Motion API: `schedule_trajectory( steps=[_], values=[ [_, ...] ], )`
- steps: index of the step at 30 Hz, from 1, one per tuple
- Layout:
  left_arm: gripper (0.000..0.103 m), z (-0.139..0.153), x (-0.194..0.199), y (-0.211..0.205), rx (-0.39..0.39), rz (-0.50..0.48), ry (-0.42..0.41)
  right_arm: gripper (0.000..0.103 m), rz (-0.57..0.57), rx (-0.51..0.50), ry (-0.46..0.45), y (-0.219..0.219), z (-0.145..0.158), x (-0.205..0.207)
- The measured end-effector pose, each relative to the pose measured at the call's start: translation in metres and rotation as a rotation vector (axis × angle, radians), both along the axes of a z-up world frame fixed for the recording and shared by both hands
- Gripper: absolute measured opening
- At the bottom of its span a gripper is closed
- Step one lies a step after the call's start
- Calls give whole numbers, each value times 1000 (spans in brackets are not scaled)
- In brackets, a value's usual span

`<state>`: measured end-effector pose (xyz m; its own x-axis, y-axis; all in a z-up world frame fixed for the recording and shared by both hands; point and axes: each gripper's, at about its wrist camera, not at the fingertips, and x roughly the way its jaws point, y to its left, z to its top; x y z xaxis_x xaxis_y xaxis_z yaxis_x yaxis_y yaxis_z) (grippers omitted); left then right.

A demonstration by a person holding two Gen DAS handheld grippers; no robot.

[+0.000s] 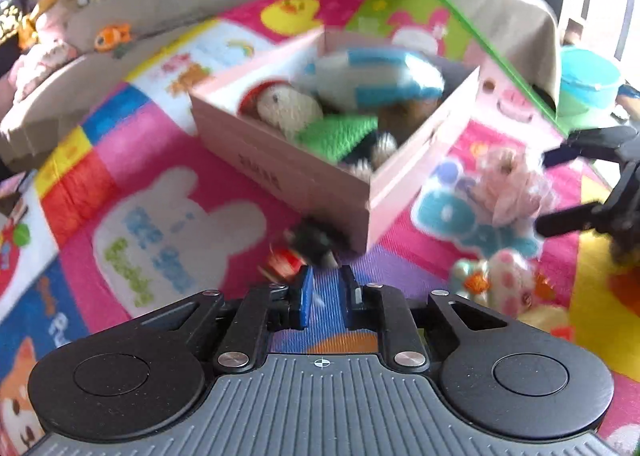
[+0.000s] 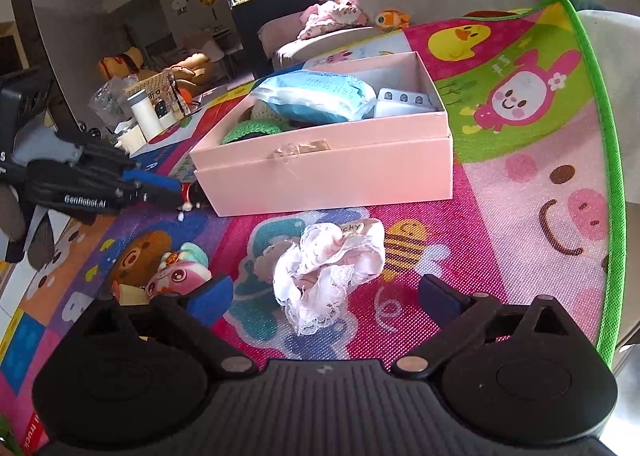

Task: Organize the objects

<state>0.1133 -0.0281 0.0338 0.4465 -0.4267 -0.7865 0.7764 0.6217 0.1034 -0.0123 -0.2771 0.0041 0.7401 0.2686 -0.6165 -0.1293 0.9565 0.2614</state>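
Note:
An open pink box [image 2: 320,175] stands on the bright play mat [image 2: 520,183], holding a blue-and-white pack [image 2: 316,95], green knitwear and soft toys. A frilly white-and-pink lace cloth [image 2: 324,276] lies on the mat in front of the box, between the wide-open fingers of my right gripper [image 2: 324,292], untouched. At the box's near-left corner my left gripper [image 1: 326,284] has its jaws almost together, pinching a small black-and-red toy [image 1: 308,252] at the very tips. The right wrist view shows that toy [image 2: 190,195] at the left gripper's tips [image 2: 176,191].
A pink-and-white plush [image 2: 176,276] and a yellow toy lie on the mat by the right gripper's left finger. The mat's green edge [image 2: 600,135] curves along the right. A white bottle [image 2: 146,111] and clutter stand far left. Behind is a sofa with plush toys [image 2: 392,17].

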Motion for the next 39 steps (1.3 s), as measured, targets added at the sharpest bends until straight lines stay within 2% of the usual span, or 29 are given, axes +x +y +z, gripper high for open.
schedule_trajectory(
  steps=[1, 2, 5, 8, 14, 18, 22, 26, 29, 30, 32, 34, 35, 36, 37, 39],
  values=[
    [19, -8, 0, -6, 53, 11, -30, 99, 0, -2, 0, 0, 0, 0],
    [20, -11, -2, -9, 53, 12, -74, 99, 1, -4, 1, 0, 0, 0],
    [18, -13, 6, -14, 17, 58, -69, 99, -1, -10, 0, 1, 0, 0],
    [14, -12, -1, -18, 31, 39, -78, 99, -1, -11, 0, 1, 0, 0],
    [11, -10, -34, -23, 36, 16, -24, 101, 4, 16, -1, -3, 0, 1],
    [10, -10, -32, -31, 15, 45, 12, 101, 5, 22, -1, -3, 0, 1],
    [11, -12, -24, -35, -50, 104, 55, 101, -1, 29, -2, -4, 0, 0],
    [23, -12, -22, -38, -36, 149, 34, 103, -5, 39, -2, -5, 0, 0],
    [52, -11, -22, -32, 16, 213, -13, 103, -7, 47, -6, -7, 0, 0],
    [59, -11, -21, -28, 22, 234, -21, 103, -7, 50, -5, -7, 0, 0],
    [65, -12, -17, -19, 10, 274, -15, 103, -5, 55, -2, -7, 0, 0],
    [65, -12, -16, -11, -11, 277, -20, 103, -3, 59, -1, -8, -1, 1],
    [61, -12, -17, -9, -4, 270, -43, 103, -3, 60, -2, -8, -1, 1],
    [56, -10, -20, -8, 12, 259, -81, 103, -3, 60, -2, -8, -1, 0],
    [56, -6, -22, -7, 15, 243, -126, 103, -3, 60, -2, -8, -1, 1],
    [57, 5, -18, -5, -31, 216, -177, 103, 1, 60, -1, -8, -1, 0]
  ],
)
